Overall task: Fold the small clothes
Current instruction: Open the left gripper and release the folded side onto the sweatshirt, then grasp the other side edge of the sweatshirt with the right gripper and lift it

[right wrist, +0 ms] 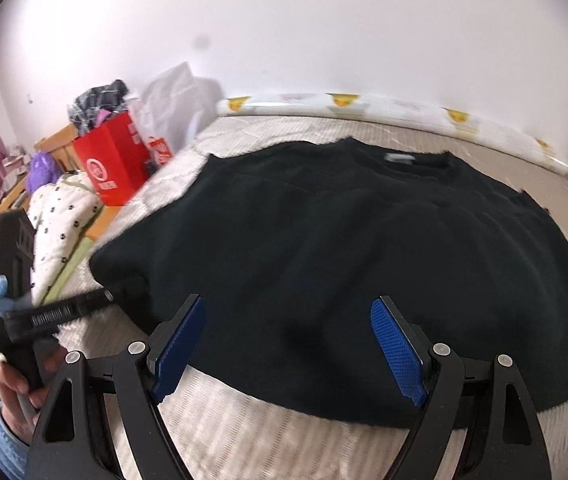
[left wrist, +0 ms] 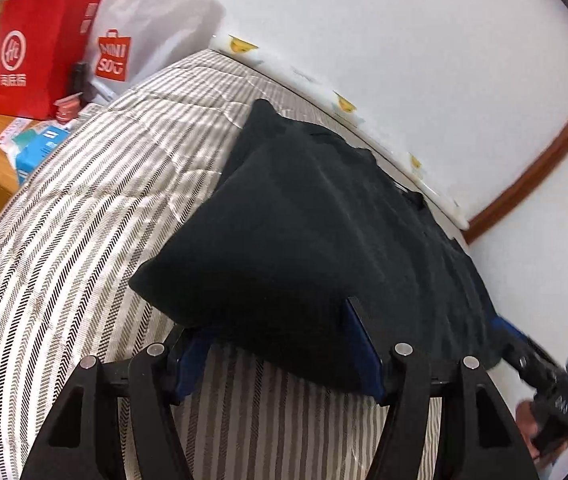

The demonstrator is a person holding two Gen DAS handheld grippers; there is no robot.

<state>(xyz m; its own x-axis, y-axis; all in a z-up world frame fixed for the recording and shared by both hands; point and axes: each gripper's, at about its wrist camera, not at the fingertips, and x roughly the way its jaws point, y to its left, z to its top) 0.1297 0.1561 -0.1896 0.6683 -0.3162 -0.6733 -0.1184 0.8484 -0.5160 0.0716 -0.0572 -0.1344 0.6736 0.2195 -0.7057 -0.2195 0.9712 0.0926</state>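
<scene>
A black sweater (right wrist: pixel 344 248) lies spread on the striped bed cover (left wrist: pixel 84 240), its collar toward the wall. My left gripper (left wrist: pixel 280 344) is open, its blue pads (left wrist: pixel 360 344) wide apart, and the sweater's near left corner (left wrist: pixel 268 264) bulges over and between them. My right gripper (right wrist: pixel 288 344) is open and empty, its blue pads (right wrist: pixel 398 354) just above the sweater's near hem. The left gripper shows in the right wrist view (right wrist: pixel 116 294), touching the sweater's left corner. The right gripper shows at the right edge of the left wrist view (left wrist: pixel 502 330).
A red paper bag (left wrist: pixel 40 52) and a white Miniso bag (left wrist: pixel 140 28) stand beyond the bed's left side, with small boxes (left wrist: pixel 36 144) on a wooden surface. A rolled duck-print mat (right wrist: pixel 364 108) lies along the white wall. A spotted quilt (right wrist: pixel 60 216) sits at left.
</scene>
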